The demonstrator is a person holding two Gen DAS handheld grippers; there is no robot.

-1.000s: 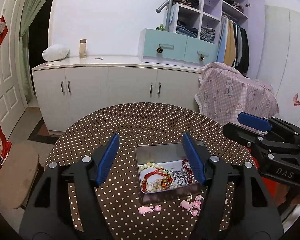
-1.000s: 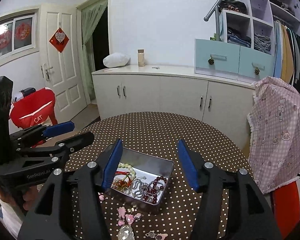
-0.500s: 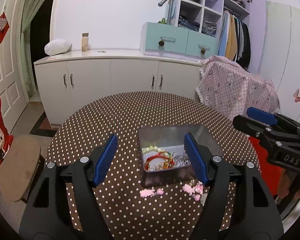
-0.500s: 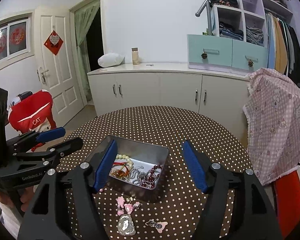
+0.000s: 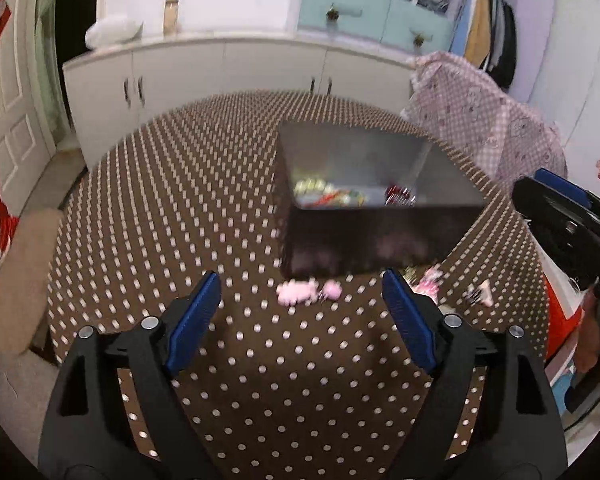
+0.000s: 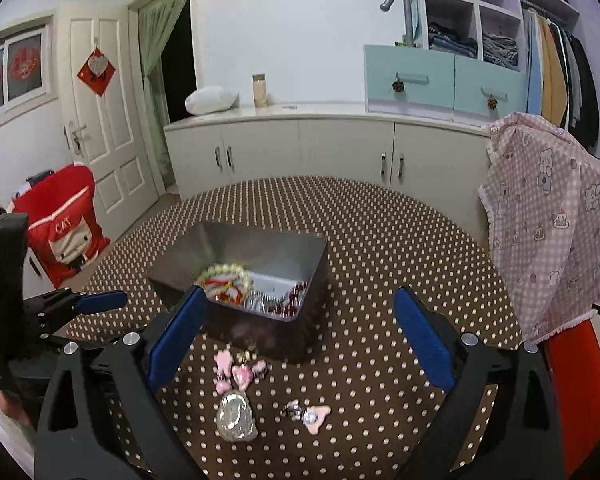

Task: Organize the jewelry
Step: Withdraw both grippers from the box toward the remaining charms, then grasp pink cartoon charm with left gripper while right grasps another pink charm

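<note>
We note beads and bracelets [image 6: 236, 282] already inside the metal tin [image 6: 260, 248], pink clips [image 6: 240, 370] loose on the worktop [image 6: 380, 240] just before it; left gripper [image 5: 300, 308] and right gripper [image 6: 296, 328], freshly spread wide, hold nothing.

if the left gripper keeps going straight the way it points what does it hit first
Probably the pink charms on the table, just ahead of the open, empty left gripper. The tin lies right behind them. The picture is blurred, so depth is unsure.
</note>
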